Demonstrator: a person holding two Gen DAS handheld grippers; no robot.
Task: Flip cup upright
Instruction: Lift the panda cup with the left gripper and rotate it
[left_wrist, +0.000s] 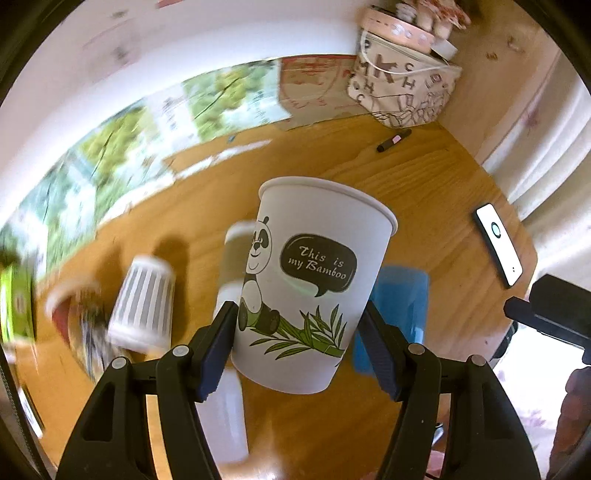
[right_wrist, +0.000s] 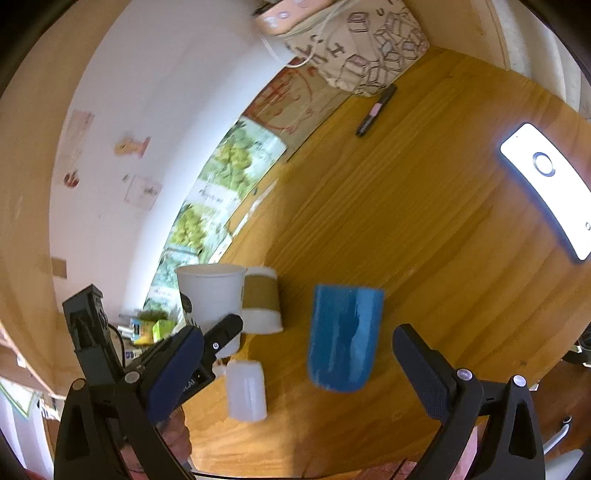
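Note:
My left gripper is shut on a white paper cup with a panda print and holds it above the wooden table, rim up and tilted slightly. The same cup shows in the right wrist view, with the left gripper's fingers around it. My right gripper is open and empty, over a blue cup that stands upside down on the table. The blue cup also shows in the left wrist view.
Other upside-down cups stand nearby: a brown-banded one, a translucent one, a grey striped one. A phone lies at the right edge. A marker and a printed bag are at the back.

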